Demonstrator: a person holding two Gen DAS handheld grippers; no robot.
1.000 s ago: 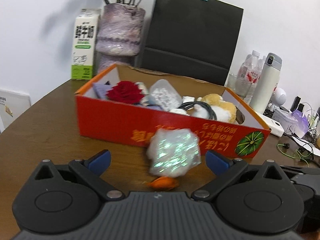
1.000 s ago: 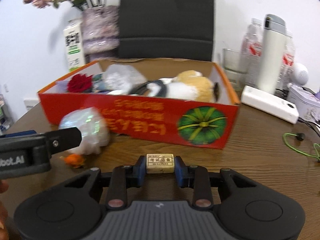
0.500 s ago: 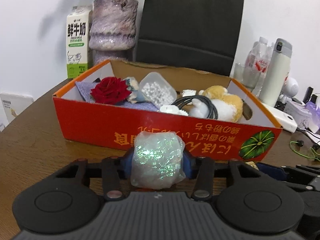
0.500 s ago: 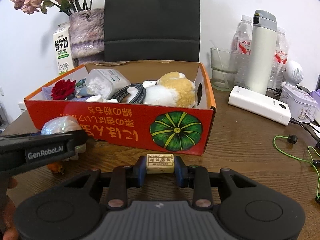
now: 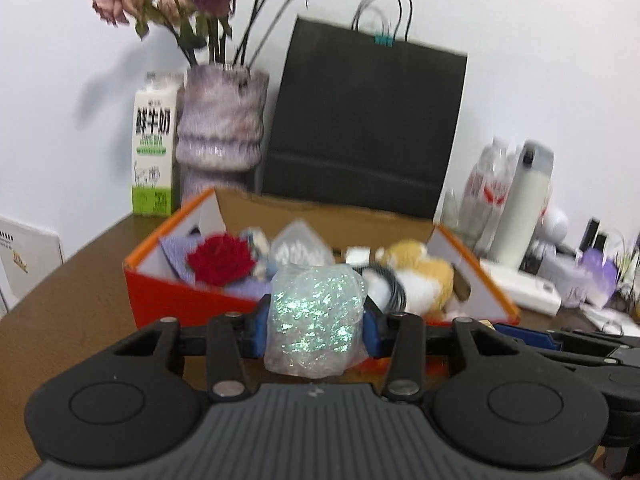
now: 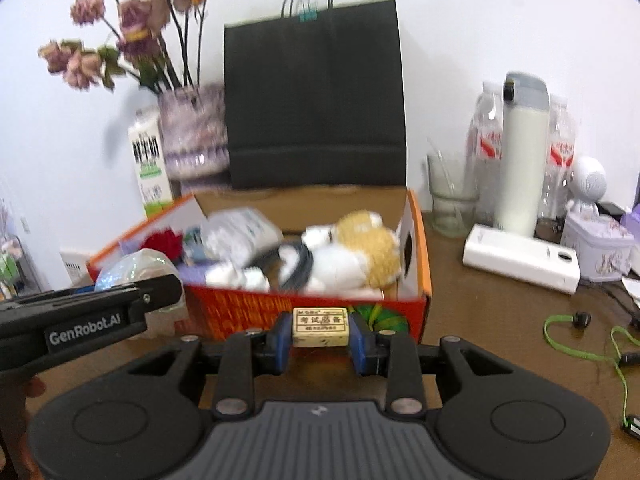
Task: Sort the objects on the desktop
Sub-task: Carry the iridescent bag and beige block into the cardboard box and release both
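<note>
My left gripper [image 5: 316, 320] is shut on a crumpled iridescent plastic bundle [image 5: 316, 316] and holds it raised in front of the orange cardboard box [image 5: 180, 300]. My right gripper [image 6: 319, 328] is shut on a small beige eraser [image 6: 319, 327] with printed characters, held at the box's front wall [image 6: 248, 312]. The box holds a red rose [image 5: 220, 260], a clear container [image 5: 300, 248], a black cable [image 6: 296, 264] and a plush toy [image 6: 360, 248]. The left gripper also shows at the left of the right wrist view, with the bundle [image 6: 132, 268] in it.
Behind the box stand a black paper bag [image 5: 368, 128], a vase of dried flowers [image 5: 220, 128] and a milk carton [image 5: 154, 144]. To the right are a white thermos [image 6: 520, 152], bottles, a glass [image 6: 452, 196], a white power bank [image 6: 520, 258] and green earphones [image 6: 580, 336].
My left gripper closed on the iridescent bundle and lifted it off the table. Both grippers have risen towards the box rim. The right gripper still holds the eraser.
</note>
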